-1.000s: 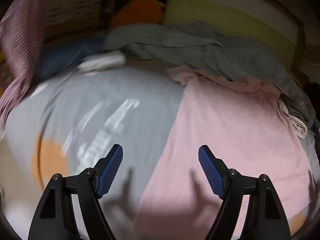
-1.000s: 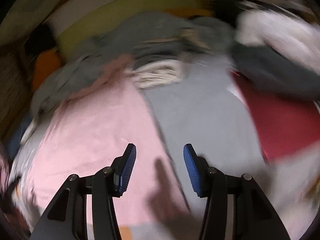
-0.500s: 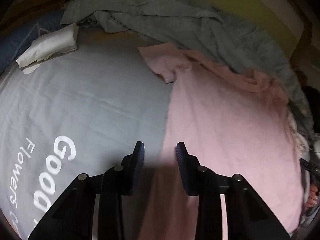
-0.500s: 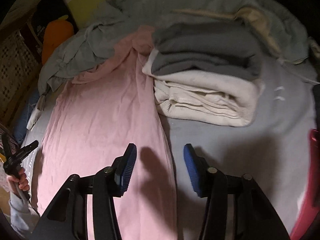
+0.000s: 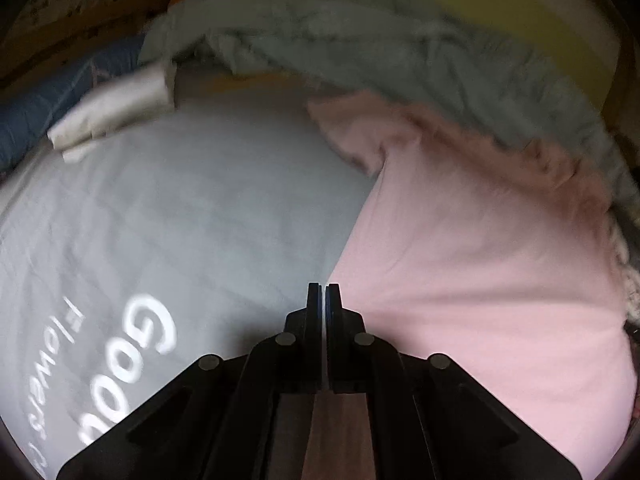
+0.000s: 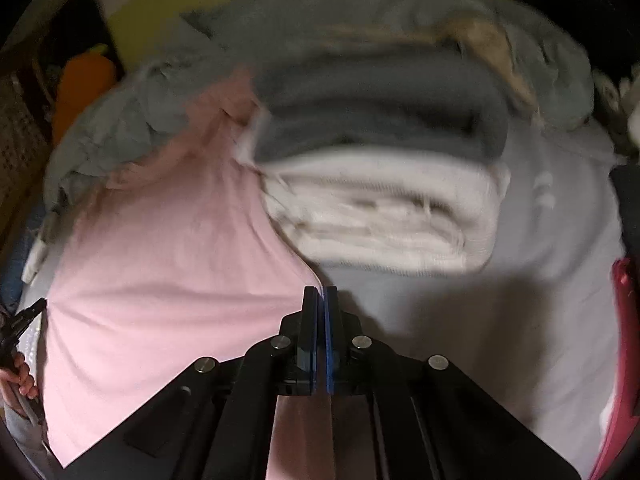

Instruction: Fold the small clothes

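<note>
A pink T-shirt [image 5: 480, 272] lies spread flat on the grey bed sheet [image 5: 180, 216]. My left gripper [image 5: 323, 292] is shut, its tips pinching the shirt's left side edge where pink meets grey. In the right wrist view the same pink T-shirt [image 6: 168, 280] fills the left half. My right gripper [image 6: 320, 294] is shut on its right side edge, just in front of a folded stack. The shirt's sleeve [image 5: 352, 132] lies out flat at the far end. At the far left of the right wrist view, a hand [image 6: 20, 376] holds the left gripper.
A folded stack, grey garment [image 6: 380, 120] over white ones [image 6: 384, 216], sits close beyond the right gripper. A crumpled grey-green blanket [image 5: 400, 40] lies past the shirt. A folded white cloth [image 5: 116, 108] rests far left. Something red [image 6: 624, 320] lies at the right edge.
Both grippers came forward and down to the pink shirt's side edges, then closed from wide open to fully shut on the fabric.
</note>
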Action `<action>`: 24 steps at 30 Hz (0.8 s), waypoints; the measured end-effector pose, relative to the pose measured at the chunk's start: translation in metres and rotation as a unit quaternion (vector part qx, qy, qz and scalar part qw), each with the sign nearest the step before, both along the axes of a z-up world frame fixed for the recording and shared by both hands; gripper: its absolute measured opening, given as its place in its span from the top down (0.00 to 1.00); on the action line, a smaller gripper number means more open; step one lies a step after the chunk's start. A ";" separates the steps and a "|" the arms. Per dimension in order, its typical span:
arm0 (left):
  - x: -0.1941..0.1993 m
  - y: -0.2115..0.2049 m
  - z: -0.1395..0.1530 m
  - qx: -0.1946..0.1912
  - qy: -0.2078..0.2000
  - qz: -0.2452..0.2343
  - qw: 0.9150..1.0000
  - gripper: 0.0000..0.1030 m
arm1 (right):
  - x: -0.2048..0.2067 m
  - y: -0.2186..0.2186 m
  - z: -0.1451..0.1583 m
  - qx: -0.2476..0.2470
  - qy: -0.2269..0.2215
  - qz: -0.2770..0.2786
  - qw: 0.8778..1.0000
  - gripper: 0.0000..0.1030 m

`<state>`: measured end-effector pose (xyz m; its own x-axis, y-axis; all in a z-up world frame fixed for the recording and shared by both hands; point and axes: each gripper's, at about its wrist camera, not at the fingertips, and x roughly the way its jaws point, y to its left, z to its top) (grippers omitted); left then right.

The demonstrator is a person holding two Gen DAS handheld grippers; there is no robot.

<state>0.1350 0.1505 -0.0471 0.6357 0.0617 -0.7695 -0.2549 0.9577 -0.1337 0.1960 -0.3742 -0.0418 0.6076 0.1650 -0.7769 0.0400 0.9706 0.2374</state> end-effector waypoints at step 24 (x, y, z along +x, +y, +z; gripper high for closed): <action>-0.206 -0.057 0.125 0.083 -0.293 -0.033 0.952 0.66 | -0.204 -0.012 0.104 0.011 -0.199 0.022 0.980 0.59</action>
<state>-0.0708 0.0936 0.0776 0.9593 0.0971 -0.2651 -0.1224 0.9892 -0.0805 -0.0079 -0.3863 0.0624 0.8535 0.2122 -0.4760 -0.1017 0.9636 0.2473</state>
